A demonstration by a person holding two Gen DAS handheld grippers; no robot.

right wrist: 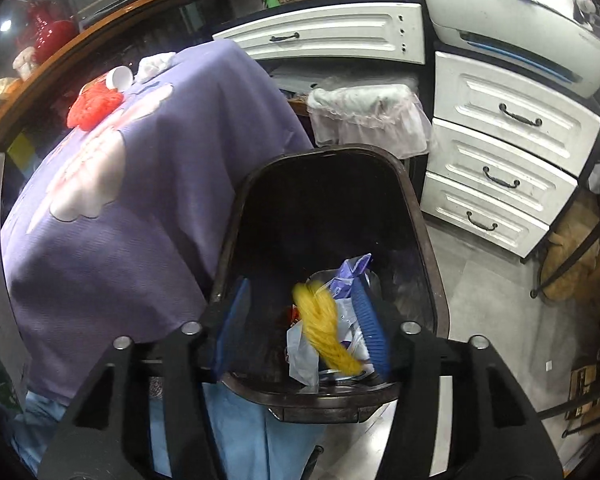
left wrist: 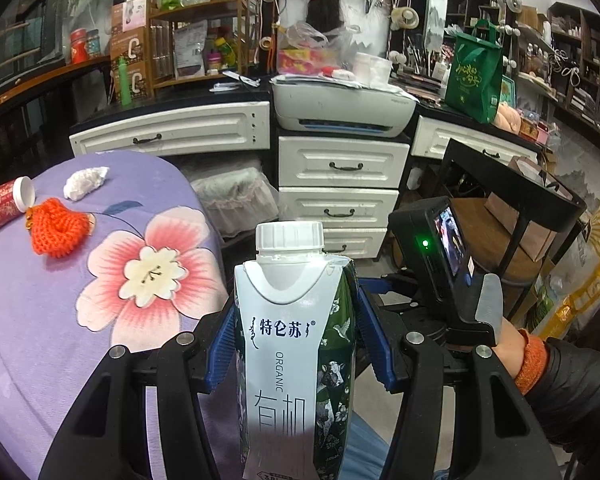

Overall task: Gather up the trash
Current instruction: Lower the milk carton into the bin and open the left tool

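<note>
A white and green milk carton (left wrist: 292, 320) with a white cap stands upright between the blue pads of my left gripper (left wrist: 296, 300), which is shut on it beside the purple flowered table (left wrist: 40, 320). My right gripper (right wrist: 300, 286) hangs open over a dark trash bin (right wrist: 430, 256). A blurred yellow piece (right wrist: 324, 328) is between its fingers, touching neither, above wrappers (right wrist: 350, 274) in the bin. On the table lie a crumpled white tissue (left wrist: 85, 182), an orange knitted piece (left wrist: 60, 228) and a red canister (left wrist: 2, 210) on its side.
A white-lined bin (right wrist: 364, 120) stands behind the dark one, beside white drawers (right wrist: 500, 152) and under a printer (left wrist: 340, 108). A dark side table (left wrist: 512, 184) is at the right. A hand (left wrist: 512, 340) in a dark sleeve holds the other gripper's body (left wrist: 432, 256).
</note>
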